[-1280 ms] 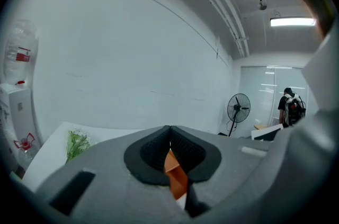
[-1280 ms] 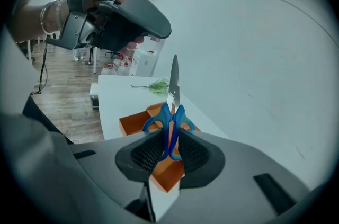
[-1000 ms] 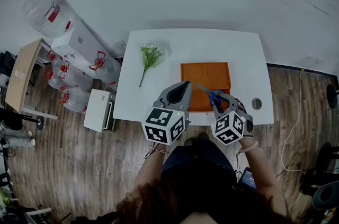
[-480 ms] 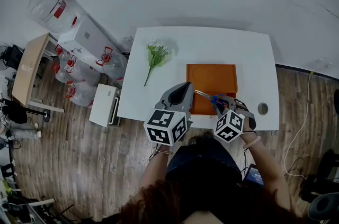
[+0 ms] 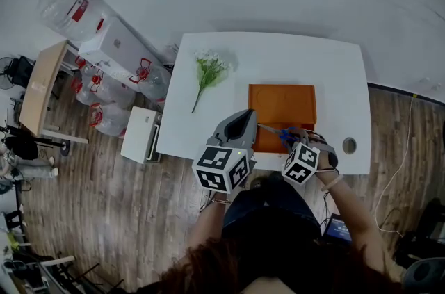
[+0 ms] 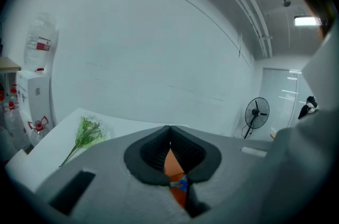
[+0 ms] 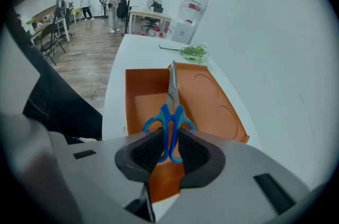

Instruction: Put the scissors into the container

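Blue-handled scissors (image 7: 170, 112) are held by their handles between the jaws of my right gripper (image 7: 169, 146), which is shut on them. Their blades point forward over the orange container (image 7: 212, 106). In the head view the scissors (image 5: 284, 135) hang over the near edge of the container (image 5: 285, 105), with the right gripper (image 5: 297, 145) just behind them. My left gripper (image 5: 240, 124) sits to the left of the container at the table's front edge. Its jaws (image 6: 169, 130) are shut, tips together, with nothing between them.
A sprig of green and white flowers (image 5: 208, 71) lies at the white table's (image 5: 278, 53) far left. A round hole (image 5: 349, 144) sits near the table's front right corner. Water bottles (image 5: 66, 7) and white boxes (image 5: 115, 49) stand on the floor to the left.
The head view has drifted a little. Both grippers stay at the table's near edge, and the right one keeps its hold on the scissors over the container.
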A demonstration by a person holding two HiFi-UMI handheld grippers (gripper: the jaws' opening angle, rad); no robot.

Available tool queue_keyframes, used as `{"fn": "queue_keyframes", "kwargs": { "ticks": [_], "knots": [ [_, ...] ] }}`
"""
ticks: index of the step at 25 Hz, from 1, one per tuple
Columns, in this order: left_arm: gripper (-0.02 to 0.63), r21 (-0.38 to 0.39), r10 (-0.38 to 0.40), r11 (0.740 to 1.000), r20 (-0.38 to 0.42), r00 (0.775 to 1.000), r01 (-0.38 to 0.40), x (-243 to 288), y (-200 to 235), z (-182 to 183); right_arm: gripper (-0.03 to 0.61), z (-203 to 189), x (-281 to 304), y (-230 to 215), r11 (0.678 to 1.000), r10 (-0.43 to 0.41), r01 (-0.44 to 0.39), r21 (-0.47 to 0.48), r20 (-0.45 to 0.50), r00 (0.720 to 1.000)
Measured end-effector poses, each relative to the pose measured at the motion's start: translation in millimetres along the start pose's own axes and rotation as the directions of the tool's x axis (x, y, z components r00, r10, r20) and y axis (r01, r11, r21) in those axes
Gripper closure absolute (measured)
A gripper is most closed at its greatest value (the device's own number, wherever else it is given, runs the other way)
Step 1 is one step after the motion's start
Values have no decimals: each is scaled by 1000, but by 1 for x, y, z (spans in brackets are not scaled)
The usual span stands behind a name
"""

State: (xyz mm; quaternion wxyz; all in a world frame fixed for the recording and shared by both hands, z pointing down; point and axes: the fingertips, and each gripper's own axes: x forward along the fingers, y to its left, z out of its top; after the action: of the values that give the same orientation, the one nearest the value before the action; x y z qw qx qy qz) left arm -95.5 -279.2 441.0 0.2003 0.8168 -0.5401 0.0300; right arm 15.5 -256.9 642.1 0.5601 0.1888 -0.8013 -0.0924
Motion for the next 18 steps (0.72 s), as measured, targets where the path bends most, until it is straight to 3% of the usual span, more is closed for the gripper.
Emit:
{"fn": "queue_keyframes", "kwargs": {
  "ticks": [18],
  "knots": [
    [598, -37, 37, 999, -11, 999, -37, -5, 10, -11, 500, -10, 34, 13, 994, 72, -82, -70, -133, 988]
  ]
}}
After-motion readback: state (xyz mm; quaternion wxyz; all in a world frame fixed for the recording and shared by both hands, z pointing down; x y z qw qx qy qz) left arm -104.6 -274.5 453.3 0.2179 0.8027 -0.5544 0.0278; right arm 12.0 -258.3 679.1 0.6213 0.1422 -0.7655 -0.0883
